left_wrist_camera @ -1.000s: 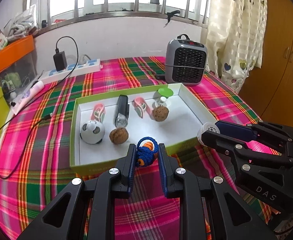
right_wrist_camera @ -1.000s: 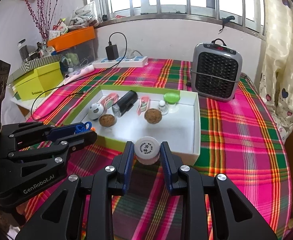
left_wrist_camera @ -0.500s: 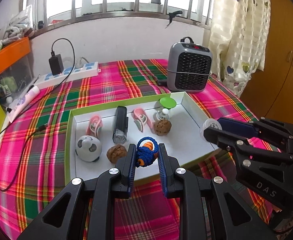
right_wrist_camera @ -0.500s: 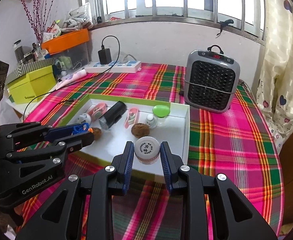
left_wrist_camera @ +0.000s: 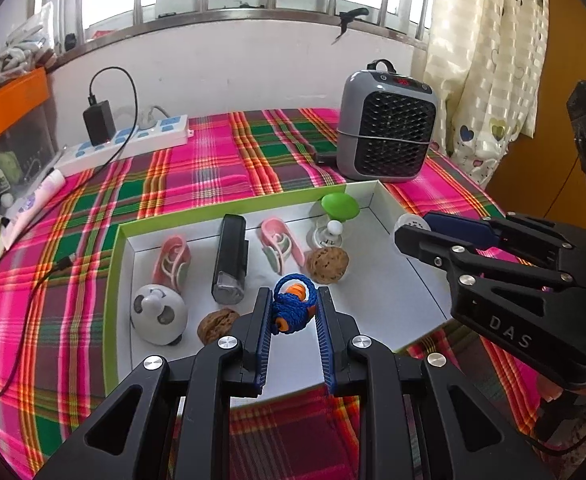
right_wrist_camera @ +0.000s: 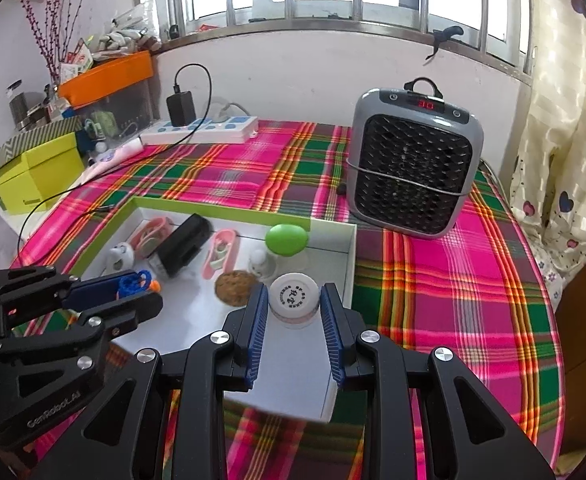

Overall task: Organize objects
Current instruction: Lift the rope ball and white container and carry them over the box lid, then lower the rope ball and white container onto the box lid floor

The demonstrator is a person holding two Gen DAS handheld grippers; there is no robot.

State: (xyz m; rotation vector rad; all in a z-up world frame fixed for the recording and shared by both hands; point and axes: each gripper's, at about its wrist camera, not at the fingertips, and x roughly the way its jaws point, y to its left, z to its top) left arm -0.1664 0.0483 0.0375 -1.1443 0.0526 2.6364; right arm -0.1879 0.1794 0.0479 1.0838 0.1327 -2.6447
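Since a second ago: both my grippers have carried their loads forward, from over the near rim to above the white floor of the shallow green-edged cardboard tray [left_wrist_camera: 121, 280].
Left wrist view, grip: my left gripper [left_wrist_camera: 293, 312] is clenched on the small blue knotted-cord ball with orange beads [left_wrist_camera: 291, 309], pads pressing both sides.
Left wrist view, place: the ball hangs over bare floor just right of the brown walnut [left_wrist_camera: 217, 325] and in front of the black cylindrical torch [left_wrist_camera: 231, 264].
Left wrist view, how: I judge I should lower it straight down before letting go, because a round thing dropped from height will likely roll into the walnut.
Right wrist view, grip: my right gripper [right_wrist_camera: 295, 306] is grasping the squat white round jar with printed lid [right_wrist_camera: 294, 298], held level.
Right wrist view, place: the jar sits above the tray's right part, beside the second brown walnut [right_wrist_camera: 235, 286] and near the green-capped white figure [right_wrist_camera: 281, 246].
Right wrist view, how: I'd set it flat in the free corner, clear of the tray wall.
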